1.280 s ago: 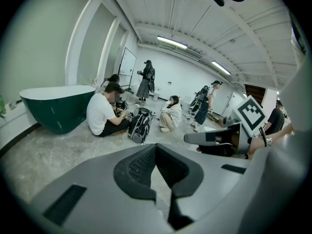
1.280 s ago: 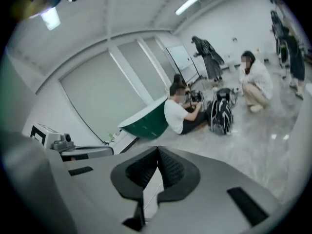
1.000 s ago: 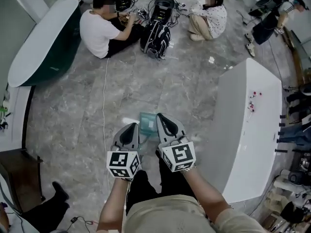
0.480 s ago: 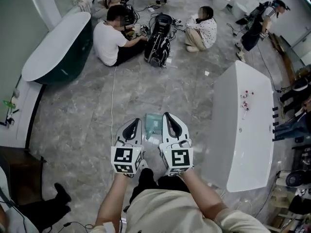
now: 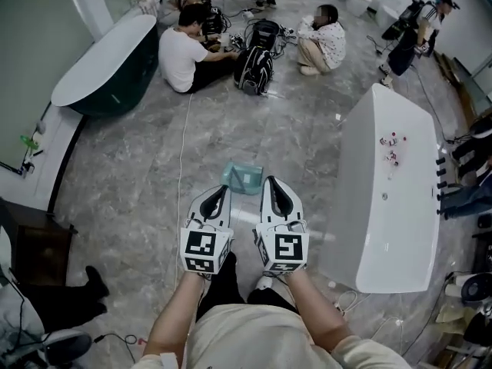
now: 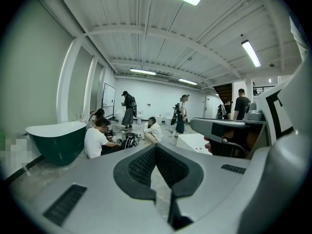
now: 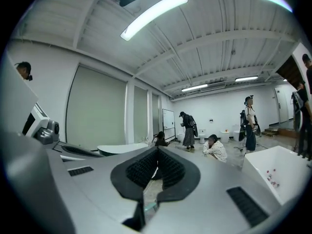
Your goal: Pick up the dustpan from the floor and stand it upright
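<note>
Showroom, grey marble floor (image 5: pixel 138 175), tubs around; the dustpan (image 5: pixel 242 177) is lying flat on the floor just ahead of both gripper tips.
The left hand-held gripper (image 5: pixel 217 194) and right hand-held gripper (image 5: pixel 274 184) are hovering side by side above the floor, each with jaws closed together on nothing. The dustpan is looking like thin teal plastic, so probably light, stiff and slick; I am judging a raised rim edge the best hold. The white tub (image 5: pixel 384 206) is holding a few small red-and-white bits; the green tub (image 5: pixel 108 71) is not showing its contents.

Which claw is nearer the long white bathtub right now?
Right. The right claw hangs just left of the long white bathtub in the head view; the left claw sits further left, beyond the right one.
</note>
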